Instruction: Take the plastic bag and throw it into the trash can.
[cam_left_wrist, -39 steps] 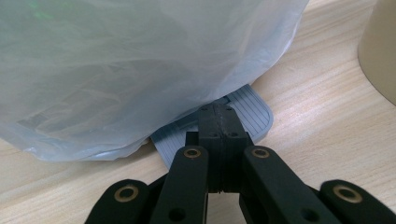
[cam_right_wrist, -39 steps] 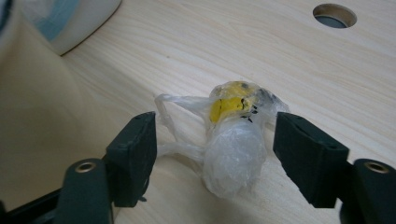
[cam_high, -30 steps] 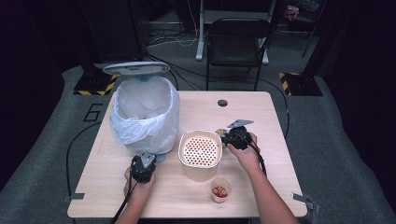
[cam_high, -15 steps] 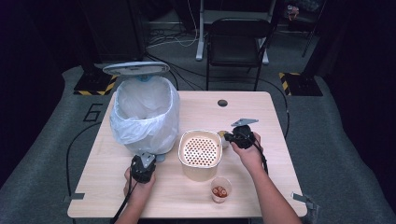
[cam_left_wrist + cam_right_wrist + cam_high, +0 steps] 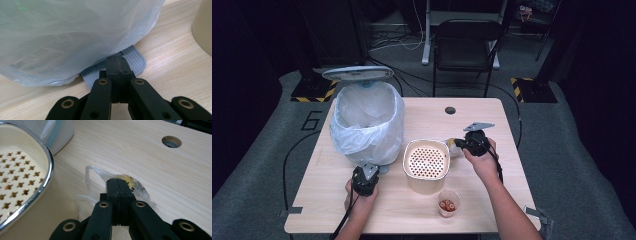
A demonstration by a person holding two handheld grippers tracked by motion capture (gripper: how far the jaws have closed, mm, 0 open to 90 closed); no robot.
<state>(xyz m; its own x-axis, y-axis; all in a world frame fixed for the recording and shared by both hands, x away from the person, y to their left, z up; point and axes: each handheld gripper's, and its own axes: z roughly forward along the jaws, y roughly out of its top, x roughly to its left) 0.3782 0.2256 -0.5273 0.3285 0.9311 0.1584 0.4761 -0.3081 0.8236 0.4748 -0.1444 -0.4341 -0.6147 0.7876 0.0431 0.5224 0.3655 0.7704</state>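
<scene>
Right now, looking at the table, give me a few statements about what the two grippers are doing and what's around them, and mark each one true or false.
1. The right gripper is shut on a clear plastic wrapper with something yellow inside. True.
2. The left gripper rests its closed jaws on the grey pedal at the foot of the bin. True.
3. The bin's lid is shut. False: it stands raised behind the bag-lined opening.
4. The perforated insert sits in the cream pot. True.
5. The small plastic cup is empty. False: it holds reddish pieces.
6. The wrapper lies inside the pot. False: it is beside the pot, by the wooden table.
</scene>
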